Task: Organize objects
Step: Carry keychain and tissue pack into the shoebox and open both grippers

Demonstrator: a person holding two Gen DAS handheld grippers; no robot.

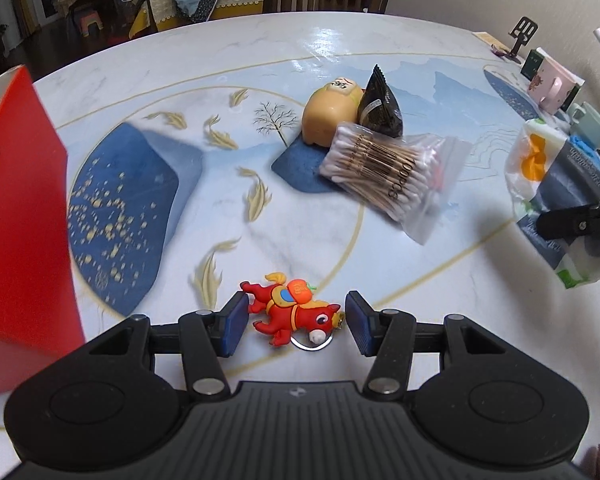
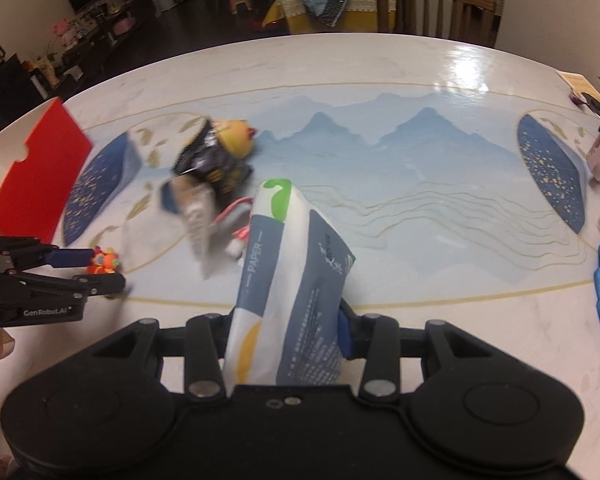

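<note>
The left gripper (image 1: pixel 296 322) sits low over the desk (image 1: pixel 340 40) with its blue pads spread wide on either side of a small red horse keychain (image 1: pixel 294 314), which lies flat at the lower centre of the left wrist view. The left pad (image 1: pixel 233 325) touches or nearly touches the horse's rear leg; the right pad stands just clear of its head. To take it well, the gripper should probably centre on the thicker body rather than the legs, stay level with the surface, and close slowly so the flat rubber figure does not pivot or slip out; the metal ring under its muzzle is best left outside the pads.

The right gripper (image 2: pixel 288 344) is closed on a soft pack of tissue paper (image 2: pixel 288 288), held upright and clear of the desk.

A red box (image 1: pixel 20 220) with an open top stands at the left edge, likely the place for the items. Toward the upper centre lie a bag of cotton swabs (image 1: pixel 392 172), a tan toy (image 1: pixel 328 114) and a black pyramid-shaped packet (image 1: pixel 380 104), touching one another. The desk is glossy, printed with blue mountains and gold leaves. Wooden chairs and a cluttered room lie beyond; mugs stand at the far right.
</note>
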